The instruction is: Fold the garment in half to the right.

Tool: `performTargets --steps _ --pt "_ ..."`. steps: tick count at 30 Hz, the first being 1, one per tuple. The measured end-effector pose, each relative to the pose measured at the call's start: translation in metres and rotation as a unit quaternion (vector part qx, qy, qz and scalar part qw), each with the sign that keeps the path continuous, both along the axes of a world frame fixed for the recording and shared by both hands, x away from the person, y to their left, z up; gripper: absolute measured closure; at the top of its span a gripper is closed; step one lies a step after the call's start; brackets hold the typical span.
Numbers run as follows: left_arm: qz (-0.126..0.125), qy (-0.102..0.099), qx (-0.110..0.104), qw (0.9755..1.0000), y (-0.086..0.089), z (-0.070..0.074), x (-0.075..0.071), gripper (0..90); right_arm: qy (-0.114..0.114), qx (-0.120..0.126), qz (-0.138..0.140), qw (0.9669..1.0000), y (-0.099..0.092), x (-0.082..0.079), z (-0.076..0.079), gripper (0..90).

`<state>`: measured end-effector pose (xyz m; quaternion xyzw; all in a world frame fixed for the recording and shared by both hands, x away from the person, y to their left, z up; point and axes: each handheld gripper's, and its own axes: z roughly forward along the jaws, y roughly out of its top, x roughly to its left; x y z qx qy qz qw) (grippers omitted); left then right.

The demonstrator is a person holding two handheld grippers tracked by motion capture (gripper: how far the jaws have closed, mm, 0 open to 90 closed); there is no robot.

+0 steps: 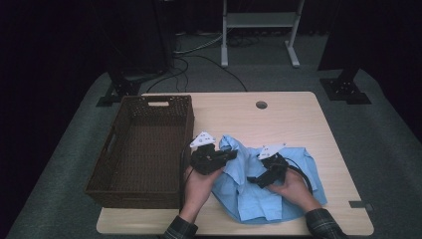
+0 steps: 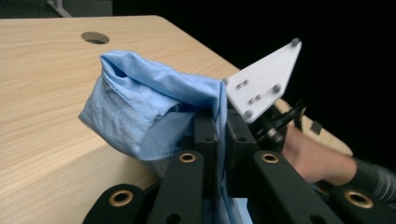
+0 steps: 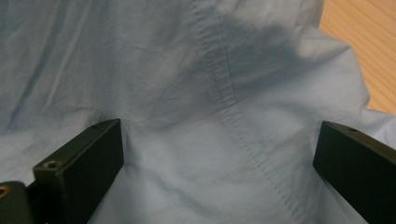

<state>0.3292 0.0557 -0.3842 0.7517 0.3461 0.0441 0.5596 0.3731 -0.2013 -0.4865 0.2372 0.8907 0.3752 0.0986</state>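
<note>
Your left claw is pinching a fold of the crumpled light-blue cotton shirt, jaws pressed together on the cloth with a thin layer sandwiched between them. In the left gripper view that fold bunches up into a puffy blue pouch at about ten o'clock from the jaws, raised off the pale wooden table. Beyond the jaws, at two o'clock, you can see the grey three-cornered plate of your other gripper and your right hand behind it.

From the high view, your left claw sits at the shirt's upper left edge, pointing toward three o'clock, just beside the dark brown woven wicker basket. The basket stands at nine o'clock of the shirt, on the table's left side. The shirt itself lies spread on the near right part of the table, between your two hands and under them.

Your right claw is spread wide, jaws well apart, hanging over a flat stretch of the shirt with a stitched seam running between them. Whether the tips touch the cloth, you cannot tell. In the high view the right claw points toward nine o'clock, over the shirt's middle.
</note>
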Motion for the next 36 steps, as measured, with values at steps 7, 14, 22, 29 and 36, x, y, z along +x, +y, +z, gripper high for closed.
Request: performTargets --steps 7,14,22,29,36 --pt "-0.005 0.004 -0.010 0.9999 -0.006 0.000 0.004 85.8 0.000 0.000 -0.001 1.0000 0.033 -0.001 0.000 0.7" --pt "-0.005 0.015 -0.006 0.9999 -0.005 -0.008 0.007 85.6 -0.011 0.000 0.019 0.9998 0.002 -0.005 0.012 1.2" --pt "-0.003 0.014 -0.003 0.9999 -0.003 -0.008 0.008 85.5 -0.027 -0.011 0.043 0.9987 -0.062 -0.026 0.007 1.2" --pt "-0.007 0.014 -0.005 0.9999 0.000 -0.007 0.007 85.6 -0.007 0.000 0.053 0.9986 -0.063 -0.026 0.000 0.9" --pt "-0.013 0.016 -0.008 0.9997 -0.001 -0.004 0.007 85.5 -0.004 0.001 0.045 0.9990 -0.035 -0.026 0.000 0.8"
